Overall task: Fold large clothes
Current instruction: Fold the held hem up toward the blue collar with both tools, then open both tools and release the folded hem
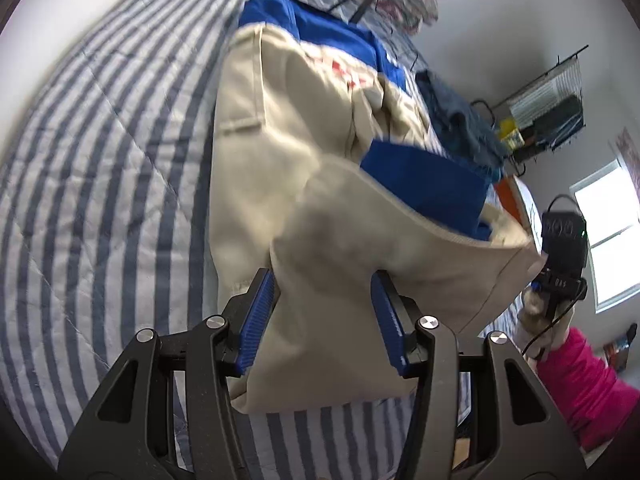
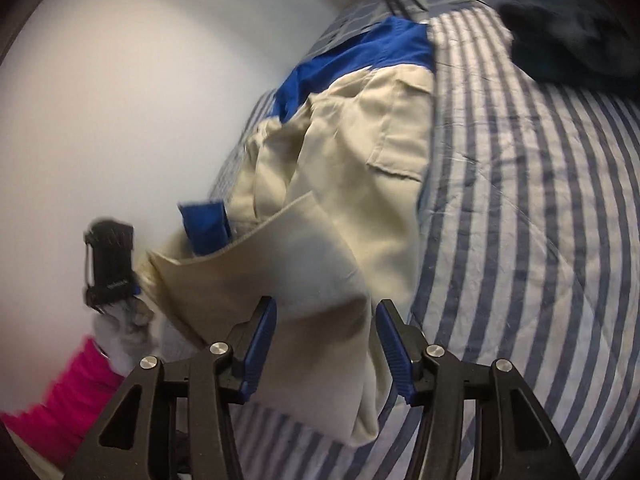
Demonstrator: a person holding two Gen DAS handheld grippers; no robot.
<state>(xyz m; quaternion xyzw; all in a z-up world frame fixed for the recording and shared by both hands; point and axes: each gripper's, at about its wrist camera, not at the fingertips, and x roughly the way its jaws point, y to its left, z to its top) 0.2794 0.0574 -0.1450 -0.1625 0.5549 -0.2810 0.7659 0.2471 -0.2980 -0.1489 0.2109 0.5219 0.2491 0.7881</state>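
Observation:
A large beige garment with blue panels [image 1: 280, 152] lies on the striped bed, also in the right wrist view [image 2: 360, 128]. Its near hem is lifted and folded toward the far end. My left gripper [image 1: 324, 280] has its blue pads apart with the beige hem between them. My right gripper [image 2: 326, 312] also has its pads apart with the hem between them. Each gripper shows in the other's view, at the hem's opposite corner: the right gripper [image 1: 560, 256] and the left gripper [image 2: 108, 264].
The blue-and-white striped bedspread [image 1: 100, 168] covers the bed. A dark garment [image 2: 568, 40] lies at the far end, also in the left wrist view [image 1: 460, 116]. A wire rack [image 1: 548, 96] hangs on the wall. A pink sleeve [image 1: 580, 384] is at the right.

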